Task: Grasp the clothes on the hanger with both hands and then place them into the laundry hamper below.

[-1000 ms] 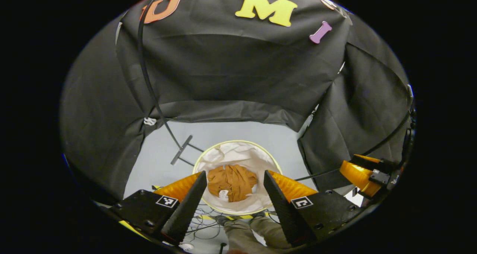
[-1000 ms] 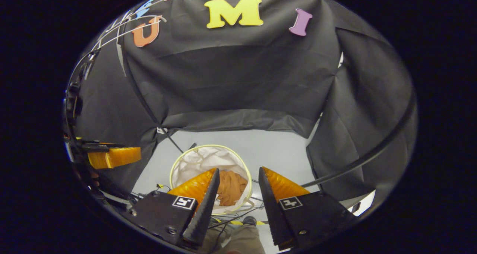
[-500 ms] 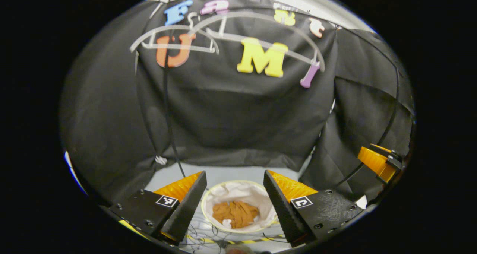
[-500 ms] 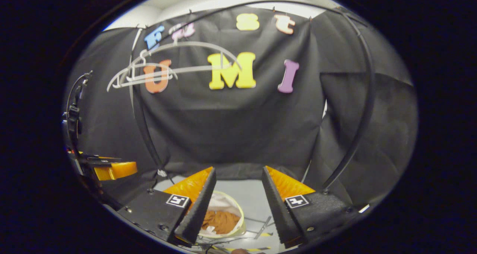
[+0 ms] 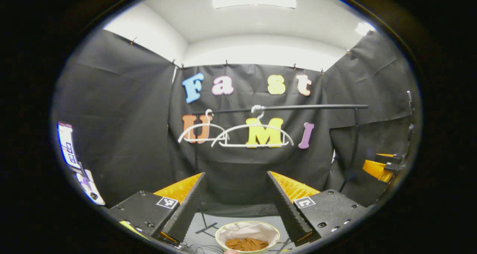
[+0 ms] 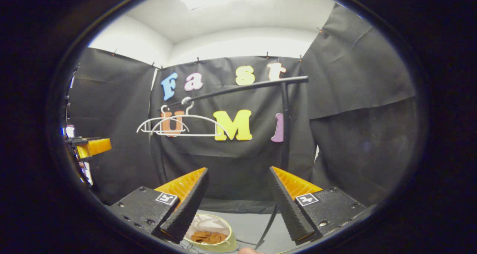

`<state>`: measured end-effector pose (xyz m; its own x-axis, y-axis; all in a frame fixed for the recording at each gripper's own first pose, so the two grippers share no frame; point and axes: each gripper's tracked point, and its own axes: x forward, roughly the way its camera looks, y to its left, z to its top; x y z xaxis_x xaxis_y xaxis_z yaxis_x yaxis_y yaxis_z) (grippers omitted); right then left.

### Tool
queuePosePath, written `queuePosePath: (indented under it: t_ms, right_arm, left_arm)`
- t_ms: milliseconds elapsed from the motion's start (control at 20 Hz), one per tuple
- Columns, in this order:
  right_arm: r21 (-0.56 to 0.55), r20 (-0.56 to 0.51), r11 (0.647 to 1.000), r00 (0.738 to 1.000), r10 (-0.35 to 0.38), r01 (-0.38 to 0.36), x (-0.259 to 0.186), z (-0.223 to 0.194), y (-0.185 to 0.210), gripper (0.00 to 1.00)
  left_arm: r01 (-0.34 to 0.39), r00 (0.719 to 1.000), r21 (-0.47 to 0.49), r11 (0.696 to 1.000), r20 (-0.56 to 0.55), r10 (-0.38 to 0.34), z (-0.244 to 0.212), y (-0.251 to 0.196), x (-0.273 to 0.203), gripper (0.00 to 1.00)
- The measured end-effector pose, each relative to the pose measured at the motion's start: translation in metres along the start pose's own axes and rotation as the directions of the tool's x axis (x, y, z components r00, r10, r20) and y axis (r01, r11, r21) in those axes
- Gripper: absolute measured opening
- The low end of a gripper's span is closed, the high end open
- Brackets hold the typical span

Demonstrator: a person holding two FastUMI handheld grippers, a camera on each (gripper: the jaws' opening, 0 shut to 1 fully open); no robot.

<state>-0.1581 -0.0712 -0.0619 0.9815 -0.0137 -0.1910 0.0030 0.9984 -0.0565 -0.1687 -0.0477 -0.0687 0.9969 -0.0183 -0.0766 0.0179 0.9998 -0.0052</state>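
Note:
A brown garment [image 5: 247, 243] lies bunched inside the round white-lined hamper [image 5: 246, 228] on the floor, low between my left gripper's fingers. My left gripper [image 5: 236, 174] is open and holds nothing. In the right gripper view the same garment [image 6: 207, 237] sits in the hamper [image 6: 207, 222], below the left finger. My right gripper [image 6: 238, 170] is open and holds nothing too. Two bare white hangers [image 5: 253, 136] [image 6: 182, 125] hang on the black rail [image 5: 298, 107] [image 6: 242, 89]. The other gripper shows at each view's edge, the right one [image 5: 380, 168] and the left one [image 6: 91, 146].
The rail's upright post [image 6: 285, 127] stands right of centre, and its foot [image 5: 207, 226] rests on the grey floor beside the hamper. A lit panel [image 5: 69, 146] stands at the far left. Black cloth walls close in the booth on three sides.
Both grippers have risen and tilted up from the hamper toward the rail. The hamper has slid to the bottom edge and the bare hangers have come into full view. Both stayed open.

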Motion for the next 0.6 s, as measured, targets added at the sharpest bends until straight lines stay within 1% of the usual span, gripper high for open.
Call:
queuePosePath:
  t_ms: [50, 150, 250, 400, 500, 550, 600]
  right_arm:
    - [0.001, 0.004, 1.000, 1.000, 0.014, -0.014, -0.012, 0.001, -0.005, 1.00]
    - [0.012, 0.013, 1.000, 1.000, 0.009, -0.009, -0.031, 0.007, -0.019, 1.00]
    - [0.029, 0.012, 1.000, 1.000, -0.003, 0.003, -0.052, 0.011, -0.034, 1.00]
    - [0.037, 0.027, 0.999, 0.999, -0.026, 0.025, -0.073, 0.016, -0.050, 1.00]
    - [0.040, 0.041, 0.998, 0.998, -0.048, 0.046, -0.081, 0.020, -0.059, 1.00]
    - [0.040, 0.043, 0.998, 0.998, -0.055, 0.054, -0.083, 0.021, -0.062, 1.00]
    - [0.043, 0.043, 0.998, 0.997, -0.058, 0.056, -0.085, 0.020, -0.061, 1.00]
  left_arm:
    - [-0.008, 1.000, 0.010, 1.000, 0.011, 0.008, 0.009, -0.011, -0.014, 1.00]
    - [-0.022, 0.999, 0.030, 0.999, 0.026, 0.021, 0.025, -0.020, -0.033, 1.00]
    - [-0.008, 0.999, 0.044, 0.999, 0.033, 0.007, 0.039, -0.027, -0.052, 1.00]
    - [0.001, 0.998, 0.030, 1.000, 0.058, -0.002, 0.058, -0.034, -0.064, 1.00]
    - [0.013, 0.998, 0.016, 1.000, 0.063, -0.014, 0.065, -0.043, -0.067, 0.92]
    - [0.015, 0.998, 0.015, 1.000, 0.060, -0.016, 0.066, -0.044, -0.069, 0.96]
    - [0.021, 0.998, 0.019, 1.000, 0.054, -0.022, 0.065, -0.046, -0.071, 0.92]
